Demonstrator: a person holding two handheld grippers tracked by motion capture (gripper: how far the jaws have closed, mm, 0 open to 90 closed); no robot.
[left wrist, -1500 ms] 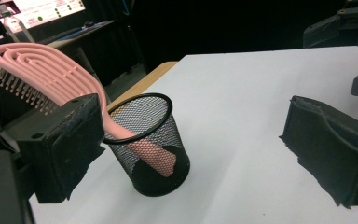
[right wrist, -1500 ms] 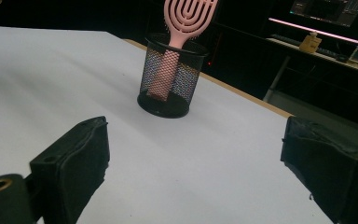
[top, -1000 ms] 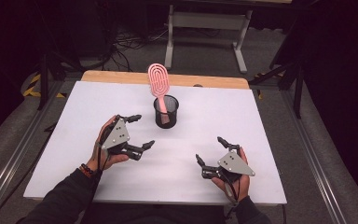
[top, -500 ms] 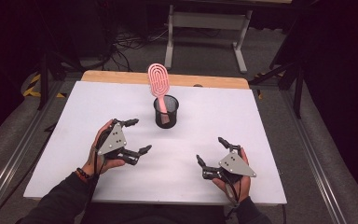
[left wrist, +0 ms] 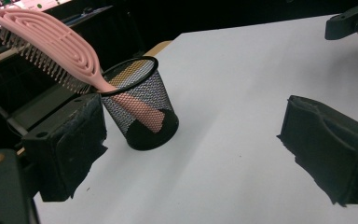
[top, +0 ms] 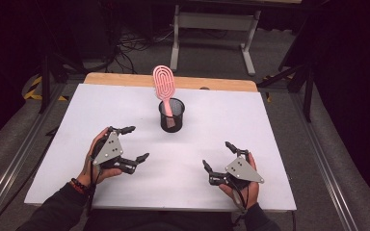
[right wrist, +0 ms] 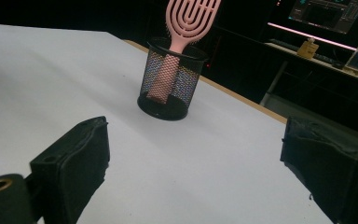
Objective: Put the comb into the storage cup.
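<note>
A black mesh cup (top: 172, 115) stands near the middle of the white table (top: 279, 120), toward its far edge, with a pink hairbrush (top: 164, 84) standing handle-down in it, head leaning out over the rim. Left gripper (top: 131, 144) sits near the front left, jaws wide apart, nothing between them. Right gripper (top: 218, 156) sits front right, jaws spread too, empty. Both are well apart from the cup.
</note>
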